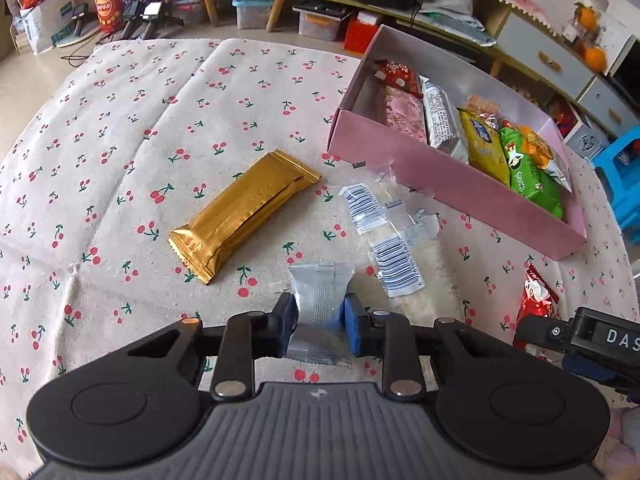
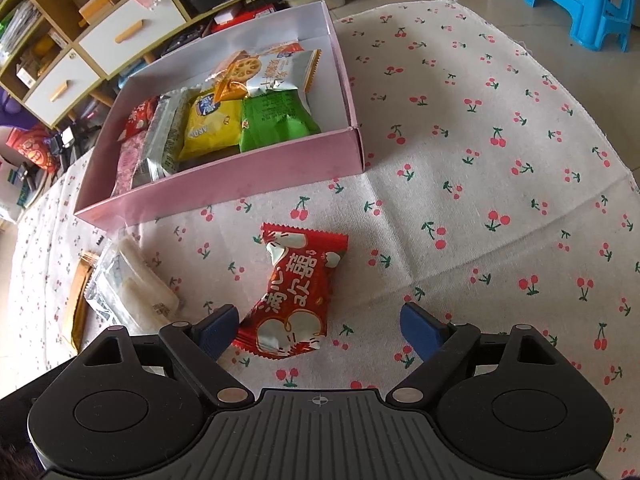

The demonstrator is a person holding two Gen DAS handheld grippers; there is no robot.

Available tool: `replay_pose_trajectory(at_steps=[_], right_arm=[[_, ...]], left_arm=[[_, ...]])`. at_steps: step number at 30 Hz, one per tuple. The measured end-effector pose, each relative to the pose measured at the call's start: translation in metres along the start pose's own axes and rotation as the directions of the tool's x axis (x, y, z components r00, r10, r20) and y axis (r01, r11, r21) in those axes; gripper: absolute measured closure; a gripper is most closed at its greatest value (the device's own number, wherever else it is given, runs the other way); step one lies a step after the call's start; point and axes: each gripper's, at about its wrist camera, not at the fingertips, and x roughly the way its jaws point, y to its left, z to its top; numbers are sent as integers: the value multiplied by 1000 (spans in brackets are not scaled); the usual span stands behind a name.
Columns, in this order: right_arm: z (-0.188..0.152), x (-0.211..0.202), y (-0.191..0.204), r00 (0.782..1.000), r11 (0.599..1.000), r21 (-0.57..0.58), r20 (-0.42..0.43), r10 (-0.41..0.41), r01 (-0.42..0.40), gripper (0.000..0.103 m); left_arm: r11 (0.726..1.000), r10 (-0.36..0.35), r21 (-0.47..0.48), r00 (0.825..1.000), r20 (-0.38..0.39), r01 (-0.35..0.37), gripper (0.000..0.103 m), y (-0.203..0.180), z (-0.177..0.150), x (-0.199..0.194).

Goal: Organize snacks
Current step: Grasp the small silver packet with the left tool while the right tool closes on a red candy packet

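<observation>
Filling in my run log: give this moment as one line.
left gripper: shut on silver packet | right gripper: open around red packet | pink box: partly filled

Right gripper (image 2: 318,326) jaws wide apart, red snack packet (image 2: 298,292) lying on the cherry-print cloth (image 2: 460,160) between them, its lower-left edge at the left pad, clear of the right. Pink box (image 2: 224,188) at 11 o'clock, holding green (image 2: 276,120), yellow (image 2: 210,124) and other packets. Clear-wrapped white snack (image 2: 132,288) at 9 o'clock.
</observation>
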Motion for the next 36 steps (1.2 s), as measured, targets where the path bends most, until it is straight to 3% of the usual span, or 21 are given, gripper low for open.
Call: replay_pose_trajectory(at_steps=[5, 8, 16, 28, 30, 36], right_arm=[[-4, 0, 3, 999, 998, -56, 14, -29, 29, 23], [-6, -1, 3, 999, 995, -84, 23, -45, 47, 33], [-7, -6, -5, 999, 991, -134, 26, -20, 24, 71], [-4, -13, -13, 998, 992, -112, -8, 58, -59, 78], [-3, -15, -13, 996, 992, -100, -19, 82, -83, 86], [-3, -19, -12, 991, 988, -82, -37, 126, -129, 86]], left_arm=[[1000, -15, 2, 1000, -9, 15, 79, 6, -1, -1], [1000, -19, 3, 1000, -12, 19, 79, 9, -1, -2], [999, -51, -3, 998, -24, 51, 79, 17, -2, -5], [996, -81, -27, 997, -18, 81, 80, 29, -2, -10], [996, -89, -29, 996, -16, 89, 80, 30, -1, -12], [993, -116, -35, 993, -10, 116, 80, 31, -1, -18]])
